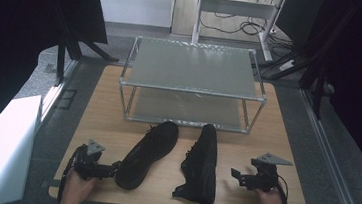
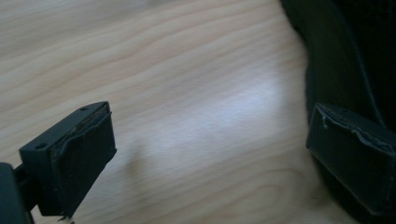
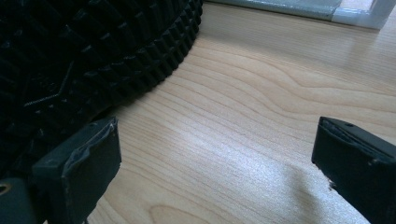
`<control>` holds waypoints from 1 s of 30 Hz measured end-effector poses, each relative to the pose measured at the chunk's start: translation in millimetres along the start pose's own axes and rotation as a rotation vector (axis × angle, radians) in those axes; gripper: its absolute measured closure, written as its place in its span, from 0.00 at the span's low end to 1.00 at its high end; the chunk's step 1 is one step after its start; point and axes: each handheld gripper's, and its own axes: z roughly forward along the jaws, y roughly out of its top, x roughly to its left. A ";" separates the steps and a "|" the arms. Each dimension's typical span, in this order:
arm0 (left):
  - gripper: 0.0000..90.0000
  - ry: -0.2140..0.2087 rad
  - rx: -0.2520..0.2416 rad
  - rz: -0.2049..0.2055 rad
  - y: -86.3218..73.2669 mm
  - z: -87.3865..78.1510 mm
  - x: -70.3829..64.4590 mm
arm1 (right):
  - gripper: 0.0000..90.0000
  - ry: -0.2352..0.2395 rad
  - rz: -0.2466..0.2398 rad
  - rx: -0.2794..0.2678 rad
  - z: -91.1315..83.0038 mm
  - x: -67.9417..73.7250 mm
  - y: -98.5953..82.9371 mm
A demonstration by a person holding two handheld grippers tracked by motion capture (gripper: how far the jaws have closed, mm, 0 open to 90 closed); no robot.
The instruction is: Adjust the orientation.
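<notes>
- The left shoe (image 1: 147, 154) lies on the tabletop (image 1: 245, 148), toe angled toward the rack (image 1: 193, 85), heel near the front edge.
- The right shoe (image 1: 201, 165) lies on its side just beside it, toe pointing at the rack; the two stay apart, with bare wood between them.
- The left gripper (image 1: 107, 170) rests at the left shoe's heel, jaws spread wide and holding nothing. In the left gripper view (image 2: 208, 158) one jaw stands against the shoe's (image 2: 345, 56) black side; whether it touches, I cannot tell. The other jaw sits over bare wood.
- The right gripper (image 1: 236, 176) sits to the right of the right shoe, near but apart from it, jaws wide apart and empty. In the right gripper view (image 3: 217, 163) the ridged sole (image 3: 84, 51) lies just beyond one jaw.
- The rack, a metal frame with two shelves, stands at the tabletop's far side; both shelves are bare.
- No writing can be read on either shoe.
</notes>
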 end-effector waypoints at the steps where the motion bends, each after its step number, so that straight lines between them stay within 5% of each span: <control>1: 0.01 -0.006 0.001 0.012 0.8 0.4 -3.7 | 0.02 0.000 0.000 0.000 0.1 0.0 0.0; 14: 0.00 -0.054 0.011 0.106 11.4 5.7 -42.6 | 0.02 -0.003 0.002 -0.002 -0.5 -0.1 0.0; 24: 0.00 -0.088 -0.004 0.120 18.2 12.8 -61.8 | 0.02 -0.002 0.014 -0.011 -0.2 -0.3 -0.1; 30: 0.00 -0.077 -0.043 0.102 18.4 9.7 -57.0 | 0.02 -0.004 0.010 -0.009 -0.6 -0.7 -0.3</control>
